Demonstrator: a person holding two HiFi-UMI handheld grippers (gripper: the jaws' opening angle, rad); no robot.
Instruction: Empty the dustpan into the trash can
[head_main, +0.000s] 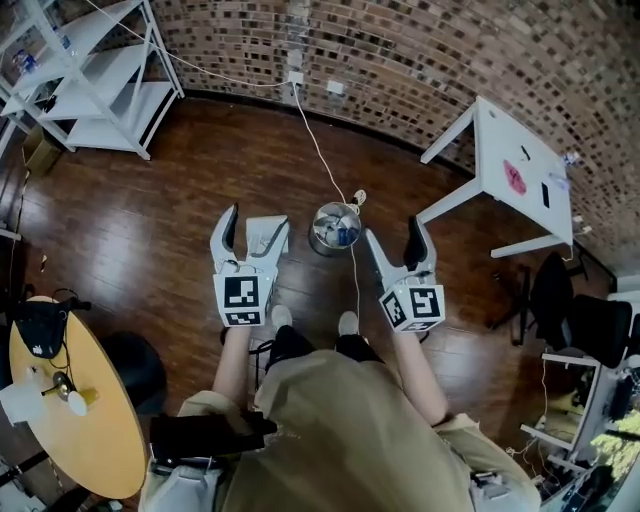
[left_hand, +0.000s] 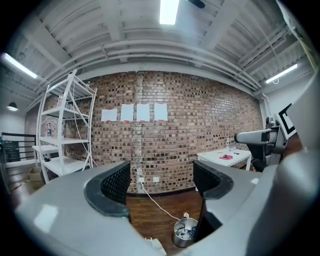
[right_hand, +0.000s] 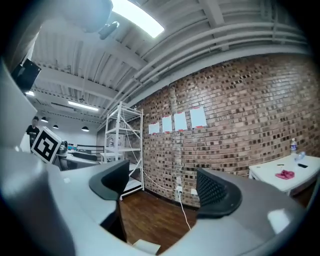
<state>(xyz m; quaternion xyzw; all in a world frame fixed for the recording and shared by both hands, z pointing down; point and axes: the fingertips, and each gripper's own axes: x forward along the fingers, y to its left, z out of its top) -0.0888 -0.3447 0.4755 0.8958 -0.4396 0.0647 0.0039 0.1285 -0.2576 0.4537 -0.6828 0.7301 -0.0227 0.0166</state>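
Round, shiny metal trash can (head_main: 335, 228) holds mixed scraps beside a flat white dustpan (head_main: 266, 236); left gripper (head_main: 257, 224) and right gripper (head_main: 393, 234) both gape, empty.

The trash can (head_main: 336, 228) is shiny silver, the dustpan (head_main: 263, 234) pale white, the floor (head_main: 150, 210) dark brown wood-grain, the wall (head_main: 420, 60) mottled red-brown brick, the tabletop (head_main: 495, 135) white.

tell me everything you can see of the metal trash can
The small round shiny metal trash can stands upright on the dark wooden floor, top open, no lid. Rubbish lies inside, some of it blue and white. A white cable from the wall runs close past its right side; contact is unclear. A flat white thing lies apart on its left.
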